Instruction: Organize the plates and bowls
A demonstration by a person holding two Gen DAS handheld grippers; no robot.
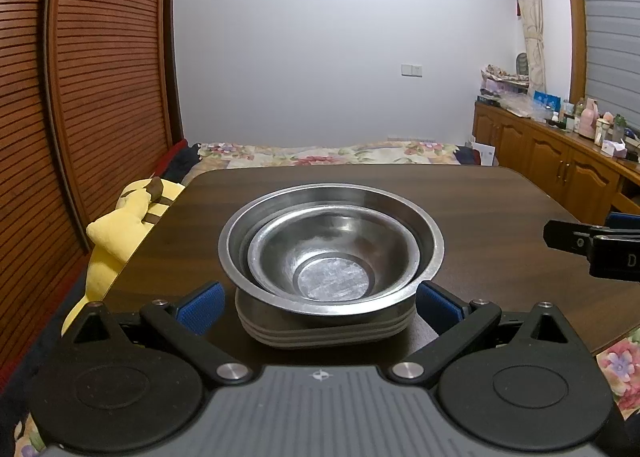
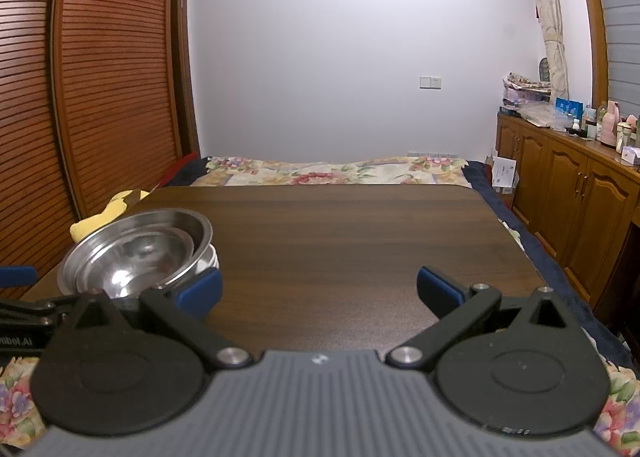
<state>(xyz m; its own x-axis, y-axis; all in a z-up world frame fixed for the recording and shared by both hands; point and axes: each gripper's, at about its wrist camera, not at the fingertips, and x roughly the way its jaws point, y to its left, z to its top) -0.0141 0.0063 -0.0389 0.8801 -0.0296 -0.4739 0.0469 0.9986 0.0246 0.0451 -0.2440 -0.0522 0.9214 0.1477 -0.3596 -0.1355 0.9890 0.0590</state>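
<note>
Nearest the left wrist camera, the left hand-held gripper [image 1: 318,299] is spread wide, its blue pads [image 1: 202,307] on either side of the stack and holding nothing. Just ahead of it, at the near left part of the table [image 1: 500,209], sits the stack: a small steel bowl [image 1: 332,253] nested inside a big steel bowl [image 1: 434,245], both resting on a pile of grey plates [image 1: 324,331]. The small bowl sits off-centre, toward the near left wall of the big one. Both bowls are empty.

The steel bowls are probably light, stiff and slick, so pads closing on the curved wall would likely slide; the flat rolled rim looks like the better place to pinch. They should not break, but they could clatter or skid on the smooth wood. The plates beneath look heavier and possibly breakable, though I cannot tell their material; their ribbed stacked edge gives little to grip, so lifting from the side edge would suit them best.

The right hand-held gripper [image 2: 318,291] is also spread and empty, over bare table, with the stack off to its left. A yellow plush toy [image 1: 116,233] lies beside the table's left edge, and a bed [image 1: 320,151] lies beyond it.
</note>
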